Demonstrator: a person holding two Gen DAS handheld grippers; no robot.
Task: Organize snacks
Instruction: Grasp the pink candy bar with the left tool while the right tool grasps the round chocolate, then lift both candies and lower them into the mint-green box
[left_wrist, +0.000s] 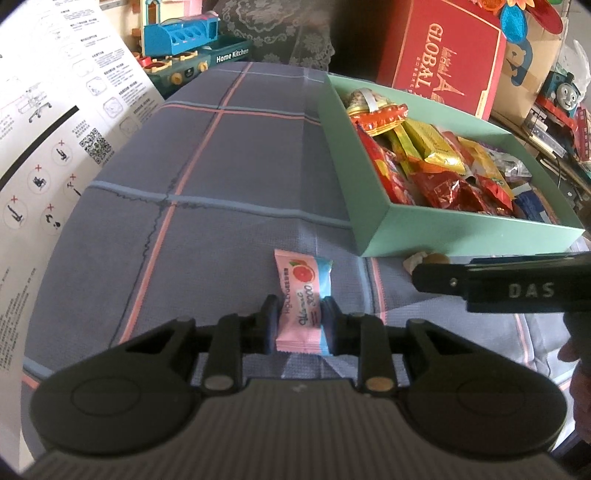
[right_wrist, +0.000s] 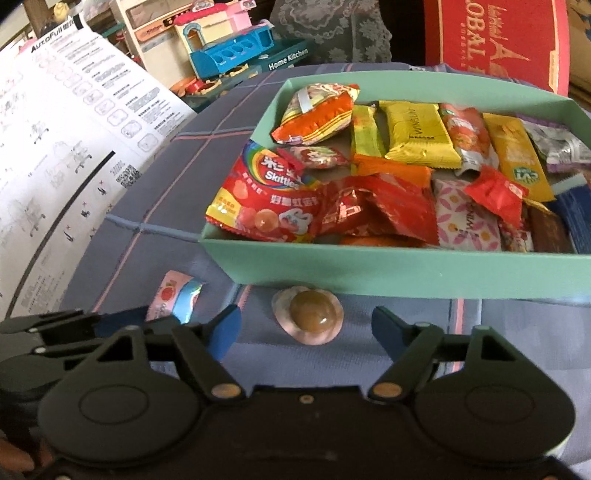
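A pink and blue grapefruit sachet (left_wrist: 301, 295) lies on the checked cloth, and my left gripper (left_wrist: 300, 321) is shut on its near end, one pad on each long edge. The same sachet (right_wrist: 173, 297) shows at the left of the right wrist view. A round brown candy in a clear wrapper (right_wrist: 308, 315) rests on the cloth just in front of the green box (right_wrist: 406, 266). My right gripper (right_wrist: 306, 326) is open around it, with both pads well apart from it. The green box (left_wrist: 461, 230) holds several snack packets, among them a red Skittles bag (right_wrist: 266, 199).
A large printed instruction sheet (left_wrist: 55, 129) curls up along the left. A toy kitchen set (left_wrist: 184, 48) and a red gift box (left_wrist: 443, 51) stand behind the cloth. Toys crowd the far right (left_wrist: 561, 92). Bare checked cloth (left_wrist: 221, 166) lies left of the box.
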